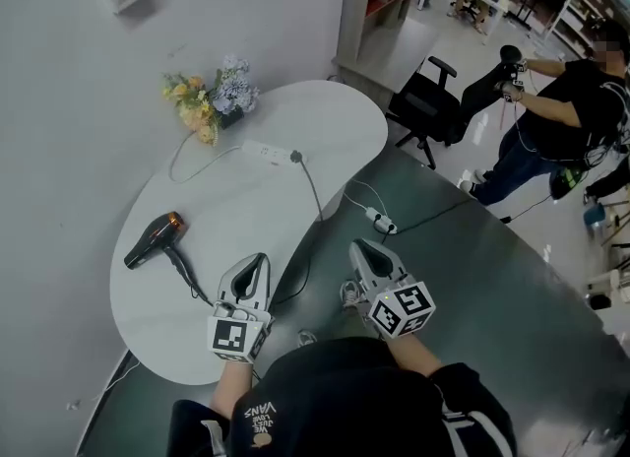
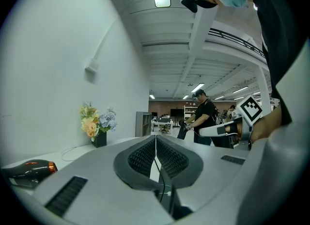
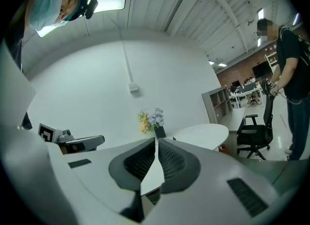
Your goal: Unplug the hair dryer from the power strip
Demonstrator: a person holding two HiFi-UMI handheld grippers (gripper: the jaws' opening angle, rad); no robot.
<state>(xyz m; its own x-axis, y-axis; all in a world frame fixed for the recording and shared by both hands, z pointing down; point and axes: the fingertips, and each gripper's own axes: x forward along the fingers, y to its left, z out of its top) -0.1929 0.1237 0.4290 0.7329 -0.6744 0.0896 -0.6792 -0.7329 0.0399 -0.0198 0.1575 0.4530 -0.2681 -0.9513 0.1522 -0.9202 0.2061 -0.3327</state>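
From the head view, the left gripper [image 1: 257,261] and right gripper [image 1: 360,246] are held side by side and level, both pairs of ribbed dark rubber fingers pressed together on nothing. Only this view shows the task's things whole. The matte black hair dryer with a copper-coloured ring [image 1: 154,240] lies on its side ahead and to the left of the left fingers. Its thin black cord [image 1: 313,195] runs beside those fingers and on to a black plug [image 1: 295,158] seated in the long white plastic power strip [image 1: 264,152], far ahead of both fingertip pairs. All of it rests on a smooth white rounded table [image 1: 330,122].

The left gripper view adds a low look over its closed fingers [image 2: 145,155]: the dryer at far left, a bunch of yellow and pale blue flowers [image 2: 95,122] beyond. The right gripper view, fingers [image 3: 170,159] likewise closed, shows the flowers straight past its tips and a black office chair [image 3: 254,133] to their right.
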